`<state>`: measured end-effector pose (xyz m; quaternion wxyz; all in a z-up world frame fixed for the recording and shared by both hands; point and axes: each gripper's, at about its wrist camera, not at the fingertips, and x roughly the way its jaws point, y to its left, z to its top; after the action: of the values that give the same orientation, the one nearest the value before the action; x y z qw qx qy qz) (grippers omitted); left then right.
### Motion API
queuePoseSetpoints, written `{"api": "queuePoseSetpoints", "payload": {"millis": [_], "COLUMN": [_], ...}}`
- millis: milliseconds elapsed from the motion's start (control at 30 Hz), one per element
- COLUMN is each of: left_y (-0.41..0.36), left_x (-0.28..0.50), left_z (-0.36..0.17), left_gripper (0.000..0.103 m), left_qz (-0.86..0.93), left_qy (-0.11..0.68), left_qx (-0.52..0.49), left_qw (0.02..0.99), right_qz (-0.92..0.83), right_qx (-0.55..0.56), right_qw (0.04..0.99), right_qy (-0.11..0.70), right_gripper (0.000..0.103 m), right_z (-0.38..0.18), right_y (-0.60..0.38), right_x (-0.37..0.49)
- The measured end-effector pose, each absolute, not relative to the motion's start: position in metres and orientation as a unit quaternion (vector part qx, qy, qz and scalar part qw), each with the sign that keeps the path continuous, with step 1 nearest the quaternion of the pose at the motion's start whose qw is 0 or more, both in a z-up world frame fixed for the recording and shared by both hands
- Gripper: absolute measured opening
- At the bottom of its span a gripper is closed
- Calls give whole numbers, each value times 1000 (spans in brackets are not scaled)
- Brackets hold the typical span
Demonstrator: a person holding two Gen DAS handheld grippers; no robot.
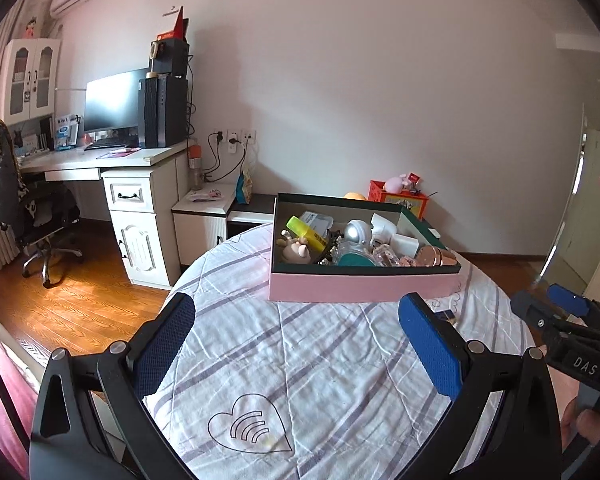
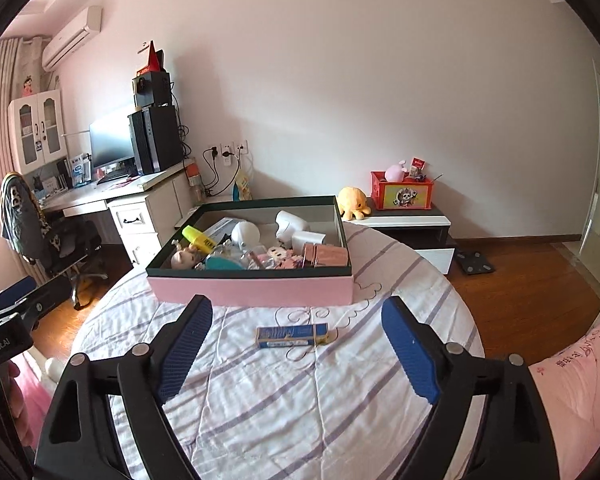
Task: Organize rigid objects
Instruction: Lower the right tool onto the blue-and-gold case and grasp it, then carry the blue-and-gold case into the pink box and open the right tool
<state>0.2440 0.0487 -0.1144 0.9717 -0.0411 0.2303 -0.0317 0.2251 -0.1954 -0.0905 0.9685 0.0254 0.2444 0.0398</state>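
A bed (image 2: 260,400) is covered by a white quilt (image 1: 320,360) crossed with grey-purple stripes and stitched with a heart outline (image 1: 250,428). Near the far edge of the bed a shallow box (image 2: 252,290) with pink sides and a dark green rim is set directly on the quilt, and it is filled with small items. Just in front of the box, toward the middle of the bed, a small flat blue and white packet (image 2: 291,336) is laid on the quilt, apart from the box.

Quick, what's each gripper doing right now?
Left gripper: open, holding nothing.
Right gripper: open, holding nothing; small blue box lies on the bed ahead.
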Motion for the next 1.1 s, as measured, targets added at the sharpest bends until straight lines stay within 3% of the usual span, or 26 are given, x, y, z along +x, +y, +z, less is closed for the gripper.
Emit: {"api": "queuePoseSetpoints", "payload": {"millis": [33, 67, 433, 767, 867, 1000, 1100], "left_y": [47, 46, 65, 76, 73, 68, 68], "left_x": [243, 243, 288, 378, 409, 439, 457], "left_z": [-115, -117, -130, -142, -153, -171, -182], "left_gripper": [103, 103, 103, 103, 103, 103, 86], "left_qz": [-36, -37, -2, 6, 5, 5, 3], "left_qy": [233, 236, 268, 311, 337, 362, 382], "left_qx": [-36, -32, -6, 10, 8, 13, 5], "left_qw": [971, 971, 963, 950, 941, 932, 924], "right_qz": [39, 38, 25, 17, 38, 32, -1], "right_qx": [24, 21, 24, -13, -11, -4, 2], "right_qw": [967, 965, 921, 895, 896, 899, 901], "right_qy": [250, 258, 388, 445, 443, 438, 433], "right_gripper": [94, 103, 103, 103, 83, 83, 83], "right_z": [-94, -98, -170, -200, -202, -198, -197], "right_y": [-193, -191, -179, -181, -198, -229, -257], "right_x": [224, 225, 302, 360, 359, 350, 346]}}
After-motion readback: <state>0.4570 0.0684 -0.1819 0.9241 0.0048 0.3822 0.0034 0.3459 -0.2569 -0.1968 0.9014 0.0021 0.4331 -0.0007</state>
